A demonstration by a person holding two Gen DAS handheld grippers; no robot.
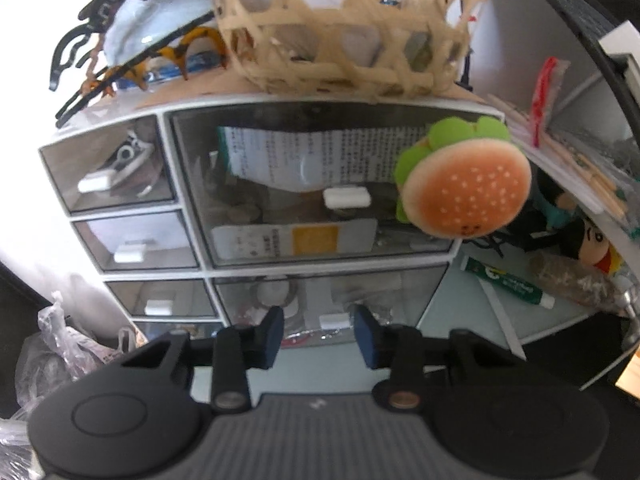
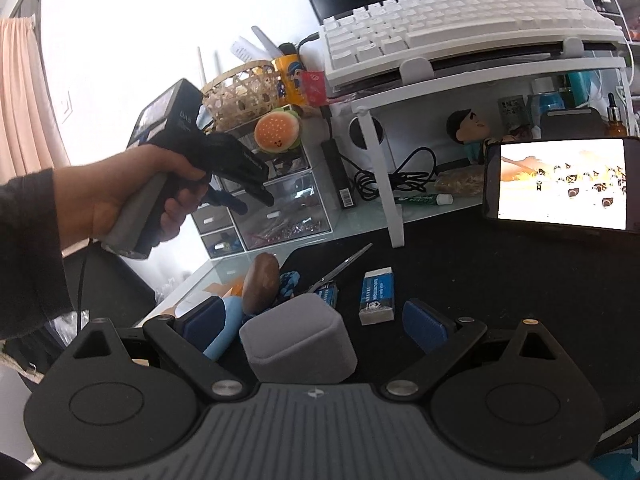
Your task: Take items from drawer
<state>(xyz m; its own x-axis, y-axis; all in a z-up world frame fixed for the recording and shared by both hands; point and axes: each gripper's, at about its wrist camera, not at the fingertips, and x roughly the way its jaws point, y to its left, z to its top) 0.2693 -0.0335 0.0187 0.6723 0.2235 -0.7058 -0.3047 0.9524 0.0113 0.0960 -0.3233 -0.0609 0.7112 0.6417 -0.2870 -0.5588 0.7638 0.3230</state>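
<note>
A small white organizer with clear drawers (image 1: pixel 256 196) stands in front of my left gripper (image 1: pixel 318 336). The gripper is open, its pads either side of the white handle (image 1: pixel 334 321) of the lower wide drawer (image 1: pixel 328 300), close to it. All drawers look shut. The organizer also shows in the right wrist view (image 2: pixel 288 204), with the left gripper (image 2: pixel 240 184) held at it. My right gripper (image 2: pixel 316 324) is open above the black mat, over a grey box (image 2: pixel 298 334) that sits between its fingers without being gripped.
A woven basket (image 1: pixel 344 24) and hair clips (image 1: pixel 120 40) sit on the organizer; a burger plush (image 1: pixel 464 188) hangs at its right corner. On the mat (image 2: pixel 480 280) lie an eraser (image 2: pixel 376 290), scissors (image 2: pixel 340 268), a brown oval object (image 2: pixel 262 282). A phone (image 2: pixel 560 182) and keyboard shelf (image 2: pixel 460 28) stand behind.
</note>
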